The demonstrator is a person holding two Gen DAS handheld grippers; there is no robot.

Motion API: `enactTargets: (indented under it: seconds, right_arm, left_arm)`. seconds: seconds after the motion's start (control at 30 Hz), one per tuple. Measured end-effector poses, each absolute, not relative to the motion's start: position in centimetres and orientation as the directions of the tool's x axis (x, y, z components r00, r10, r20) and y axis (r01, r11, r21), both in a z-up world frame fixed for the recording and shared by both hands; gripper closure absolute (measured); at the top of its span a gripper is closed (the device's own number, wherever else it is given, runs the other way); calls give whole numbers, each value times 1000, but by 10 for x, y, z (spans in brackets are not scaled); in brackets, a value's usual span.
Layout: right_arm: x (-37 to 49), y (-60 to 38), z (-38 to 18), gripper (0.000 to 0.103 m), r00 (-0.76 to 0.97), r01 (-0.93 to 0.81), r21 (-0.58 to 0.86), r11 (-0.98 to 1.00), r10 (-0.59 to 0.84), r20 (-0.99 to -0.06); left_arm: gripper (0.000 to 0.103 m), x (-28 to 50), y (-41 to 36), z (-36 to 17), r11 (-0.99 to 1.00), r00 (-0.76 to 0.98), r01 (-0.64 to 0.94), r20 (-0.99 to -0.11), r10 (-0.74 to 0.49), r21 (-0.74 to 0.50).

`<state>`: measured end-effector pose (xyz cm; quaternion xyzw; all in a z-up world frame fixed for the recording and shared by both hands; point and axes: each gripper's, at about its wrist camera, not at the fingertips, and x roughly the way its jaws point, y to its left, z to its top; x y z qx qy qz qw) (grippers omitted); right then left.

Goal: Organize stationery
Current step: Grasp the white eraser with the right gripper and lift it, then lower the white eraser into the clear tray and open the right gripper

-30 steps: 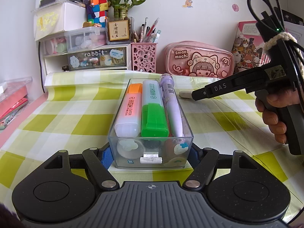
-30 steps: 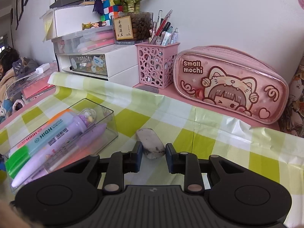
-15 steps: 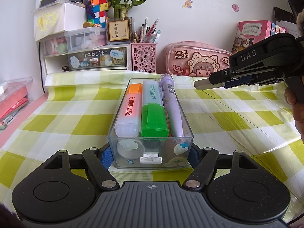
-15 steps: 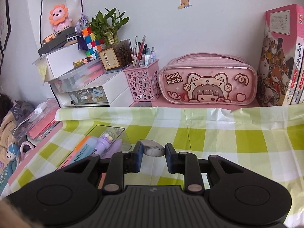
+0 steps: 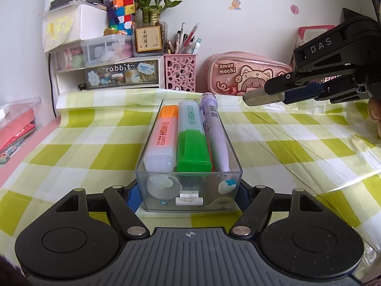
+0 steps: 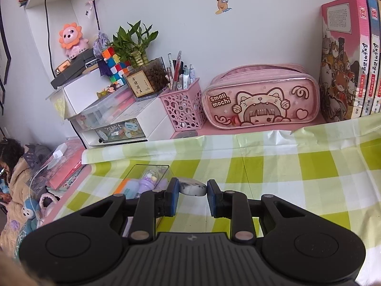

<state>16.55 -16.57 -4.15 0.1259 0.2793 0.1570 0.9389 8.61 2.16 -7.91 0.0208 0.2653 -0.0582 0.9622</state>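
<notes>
Although three pieces already lie side by side in the clear tray, namely the orange highlighter, the green highlighter and the purple pen, the sorting looks unfinished, because the eraser is held off the desk between the jaws of the right gripper. In the left wrist view that eraser shows as a grey, smudged slab sticking out of the jaws at about two o'clock from the tray, clear of the checked cloth and not yet over the tray's opening. The right jaws are nearly together, pressing the eraser by its two ends, with nothing else in them. The left gripper sits at six o'clock of the tray, its jaws set wide and closed against the two side walls of the near end, which I judge steadies the tray for the drop. What seems left is to carry the eraser across toward nine o'clock, bring it above the tray, and let it go; the row of pens fills most of the width, so the eraser will probably have to rest on top of them or in whatever gap remains. No other loose stationery shows on the cloth, so this may be the last piece.
</notes>
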Motion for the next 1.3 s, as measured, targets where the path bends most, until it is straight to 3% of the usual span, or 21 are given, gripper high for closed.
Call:
enactTargets:
  seconds: [0.5, 0.87, 1.3]
  right_arm:
    - [190, -142, -16, 90, 765, -278, 377, 883, 441, -469]
    - [210, -120, -13, 90, 763, -274, 324, 906, 409, -501]
    - [221, -105, -7, 90, 781, -268, 340, 902, 410, -472]
  left_arm:
    - [31, 86, 22, -79, 992, 853, 125, -512, -102, 11]
    - [31, 87, 22, -78, 992, 853, 126, -511, -103, 11]
    - [30, 87, 23, -78, 992, 854, 126, -511, -102, 12]
